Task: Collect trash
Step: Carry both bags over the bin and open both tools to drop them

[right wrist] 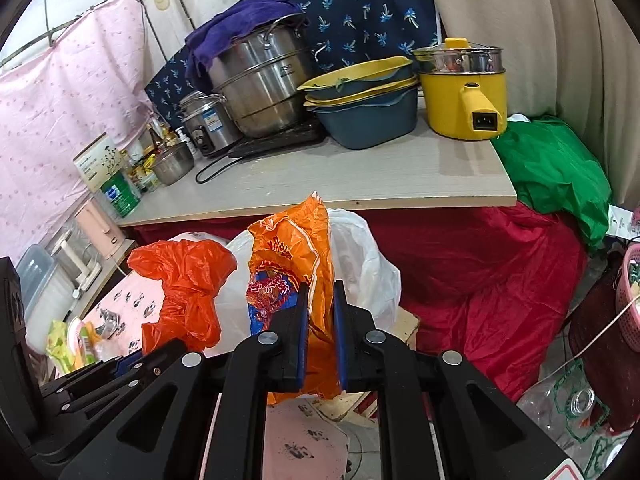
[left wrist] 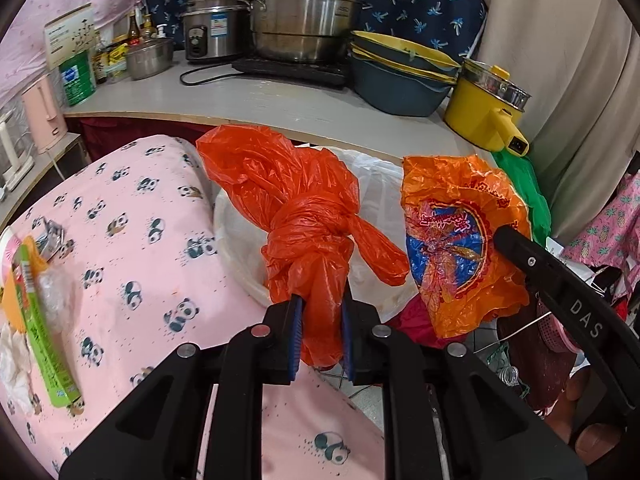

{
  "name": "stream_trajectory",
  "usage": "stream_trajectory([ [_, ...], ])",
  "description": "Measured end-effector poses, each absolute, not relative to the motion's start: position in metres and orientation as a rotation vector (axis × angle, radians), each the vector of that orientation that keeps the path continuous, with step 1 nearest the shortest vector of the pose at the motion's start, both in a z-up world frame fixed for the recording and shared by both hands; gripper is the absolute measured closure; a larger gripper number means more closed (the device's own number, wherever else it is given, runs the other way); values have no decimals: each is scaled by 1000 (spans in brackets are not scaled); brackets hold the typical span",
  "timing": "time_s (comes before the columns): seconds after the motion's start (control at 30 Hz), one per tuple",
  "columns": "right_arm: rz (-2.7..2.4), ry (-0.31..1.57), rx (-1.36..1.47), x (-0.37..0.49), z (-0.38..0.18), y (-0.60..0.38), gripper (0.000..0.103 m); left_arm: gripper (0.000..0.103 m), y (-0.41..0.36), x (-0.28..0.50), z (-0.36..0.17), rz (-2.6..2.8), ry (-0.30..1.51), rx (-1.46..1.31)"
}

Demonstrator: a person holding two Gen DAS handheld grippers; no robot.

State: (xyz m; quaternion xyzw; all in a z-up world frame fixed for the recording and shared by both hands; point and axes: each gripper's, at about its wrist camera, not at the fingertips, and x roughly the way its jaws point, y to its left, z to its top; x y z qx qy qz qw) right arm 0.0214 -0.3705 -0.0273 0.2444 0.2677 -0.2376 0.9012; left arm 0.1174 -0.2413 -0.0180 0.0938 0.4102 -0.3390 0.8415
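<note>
My left gripper [left wrist: 320, 312] is shut on the tail of a knotted red-orange plastic bag [left wrist: 296, 208], which stands up over the mouth of a white plastic bag [left wrist: 376, 196]. Beside it my right gripper [left wrist: 506, 238] is shut on a crumpled orange printed bag [left wrist: 452, 240]. In the right wrist view the blue pads of the right gripper [right wrist: 320, 304] pinch the orange printed bag [right wrist: 292, 256]. The red-orange bag [right wrist: 184, 280] hangs to its left above the left gripper [right wrist: 128, 360], with the white bag [right wrist: 364, 268] behind both. A green wrapper [left wrist: 40, 320], crumpled foil [left wrist: 50, 236] and tissue lie on the pink panda cloth [left wrist: 132, 248].
A counter [right wrist: 360, 176] behind holds steel pots [right wrist: 260, 76], blue basins [right wrist: 368, 116] and a yellow electric pot [right wrist: 464, 96]. Red cloth [right wrist: 480, 280] and green cloth [right wrist: 556, 172] drape below it at right. A pink basket [right wrist: 628, 292] and a clear bottle [right wrist: 576, 400] sit low right.
</note>
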Motion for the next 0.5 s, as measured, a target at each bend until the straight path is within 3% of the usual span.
stream_trajectory([
  [0.2,-508,565,503,32,-33,-381,92,84,-256,131,-24,-725,875,201],
  [0.27,-513,567,499,36,-34,-384,92,78,-258,136,-25,-718,874,197],
  [0.33,-516,569,499,42,-35,-387,92,62,-258,138,-24,-699,862,197],
  [0.5,-511,567,499,54,-34,-391,92,50,-253,142,-22,-662,836,206],
])
